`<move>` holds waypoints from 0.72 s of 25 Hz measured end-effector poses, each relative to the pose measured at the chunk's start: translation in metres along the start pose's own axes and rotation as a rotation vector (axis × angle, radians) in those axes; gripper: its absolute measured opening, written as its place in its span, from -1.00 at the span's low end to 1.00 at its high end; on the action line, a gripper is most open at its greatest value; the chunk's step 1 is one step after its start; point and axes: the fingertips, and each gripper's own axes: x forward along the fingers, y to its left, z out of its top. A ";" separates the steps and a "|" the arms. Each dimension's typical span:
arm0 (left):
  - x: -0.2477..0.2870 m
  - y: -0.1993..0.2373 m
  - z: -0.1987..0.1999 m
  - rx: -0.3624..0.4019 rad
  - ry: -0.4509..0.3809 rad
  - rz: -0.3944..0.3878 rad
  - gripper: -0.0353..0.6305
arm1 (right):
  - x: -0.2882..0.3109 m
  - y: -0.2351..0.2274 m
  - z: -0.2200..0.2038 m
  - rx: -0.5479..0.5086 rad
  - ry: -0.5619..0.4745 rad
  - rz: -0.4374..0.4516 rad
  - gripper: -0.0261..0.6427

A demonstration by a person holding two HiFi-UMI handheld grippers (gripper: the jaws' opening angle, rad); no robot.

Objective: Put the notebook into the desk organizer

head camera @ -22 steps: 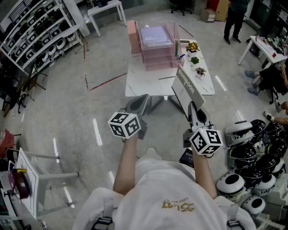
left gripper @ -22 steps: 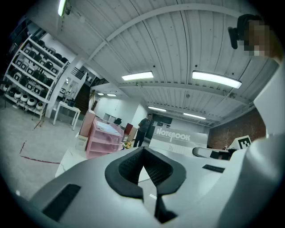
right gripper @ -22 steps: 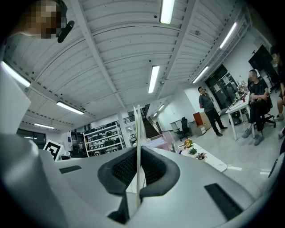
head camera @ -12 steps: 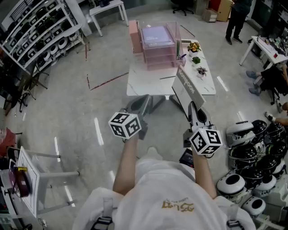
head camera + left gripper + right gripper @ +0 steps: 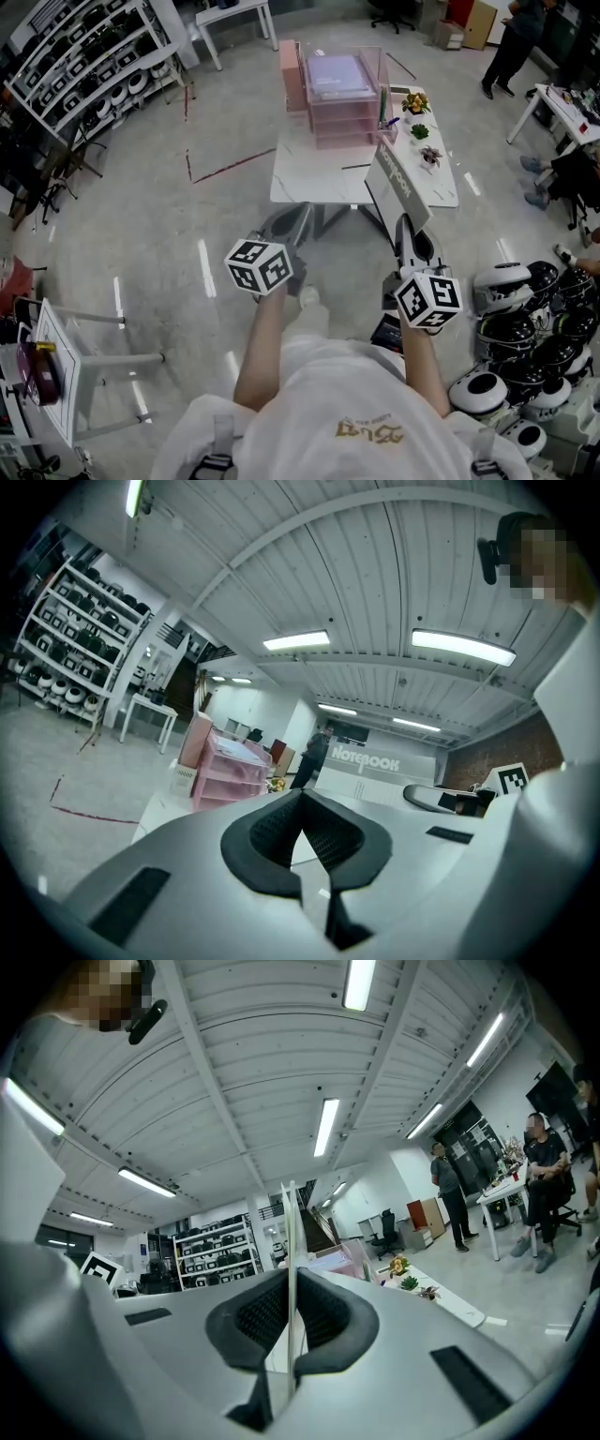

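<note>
My right gripper point(image 5: 405, 227) is shut on a white notebook point(image 5: 397, 182) with "Notebook" printed on its cover, held upright on edge over the floor just short of the white table point(image 5: 309, 178). In the right gripper view the notebook point(image 5: 292, 1232) shows as a thin edge pinched between the pads of that gripper point(image 5: 291, 1290). A pink desk organizer point(image 5: 336, 89) with stacked trays stands at the table's far end, well beyond both grippers. My left gripper point(image 5: 292, 217) hangs left of the notebook, shut with nothing in it point(image 5: 302, 810).
Small potted plants point(image 5: 419, 131) line the table's right side. White and black helmets point(image 5: 530, 309) are piled on the floor at the right. Racks of helmets point(image 5: 75, 66) fill the far left. A small white stand point(image 5: 66, 375) is at the near left. People stand at the far right.
The view has shifted a little, so the table and organizer sit slightly further right and lower. Both grippers keep their pose, and the notebook stays gripped.
</note>
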 end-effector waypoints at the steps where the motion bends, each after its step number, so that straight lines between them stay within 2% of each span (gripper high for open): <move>1: 0.004 0.005 0.002 -0.003 -0.001 0.002 -0.85 | 0.007 -0.001 0.000 -0.002 0.001 0.001 -0.86; 6: 0.035 0.041 0.016 -0.013 0.004 -0.013 -0.85 | 0.053 -0.007 -0.001 -0.020 0.002 -0.030 -0.86; 12: 0.108 0.105 0.052 -0.023 0.018 -0.069 -0.85 | 0.145 -0.022 0.002 -0.047 0.001 -0.094 -0.86; 18: 0.179 0.157 0.088 -0.022 0.049 -0.149 -0.85 | 0.222 -0.031 0.016 -0.076 -0.044 -0.150 -0.86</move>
